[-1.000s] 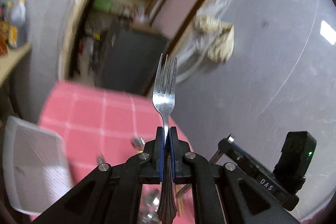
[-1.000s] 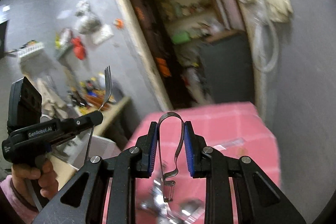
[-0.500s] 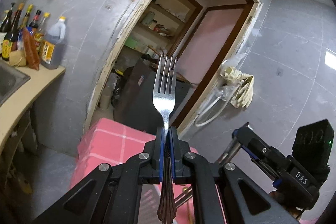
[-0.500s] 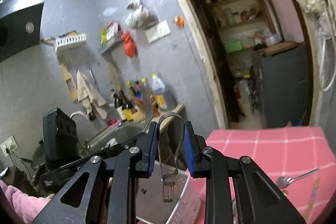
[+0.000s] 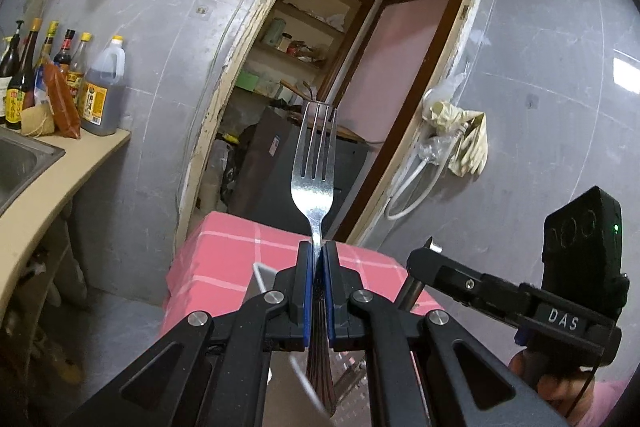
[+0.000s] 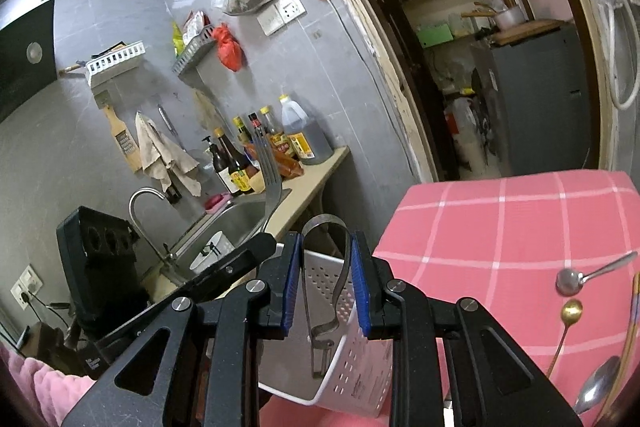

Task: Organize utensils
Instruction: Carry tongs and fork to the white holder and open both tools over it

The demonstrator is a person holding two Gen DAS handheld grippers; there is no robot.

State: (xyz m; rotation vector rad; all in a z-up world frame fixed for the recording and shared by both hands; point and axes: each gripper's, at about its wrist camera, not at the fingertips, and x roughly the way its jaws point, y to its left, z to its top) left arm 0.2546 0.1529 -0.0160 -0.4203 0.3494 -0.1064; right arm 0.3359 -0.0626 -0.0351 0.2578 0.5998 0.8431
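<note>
Upright, fork point(image 5: 314, 183) clamped in left tongs point(image 5: 316, 255); right tongs point(image 6: 325, 247) pinch bent metal clip point(image 6: 324, 267).

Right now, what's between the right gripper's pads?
A bent metal tong-like utensil, its looped end up, clamped between the right gripper pads. The white perforated caddy sits just behind and below it, as the right wrist view shows.

Left tool point(image 5: 316, 267) clamped tight; right tool point(image 6: 326, 283) gripping, jaws parted.
</note>
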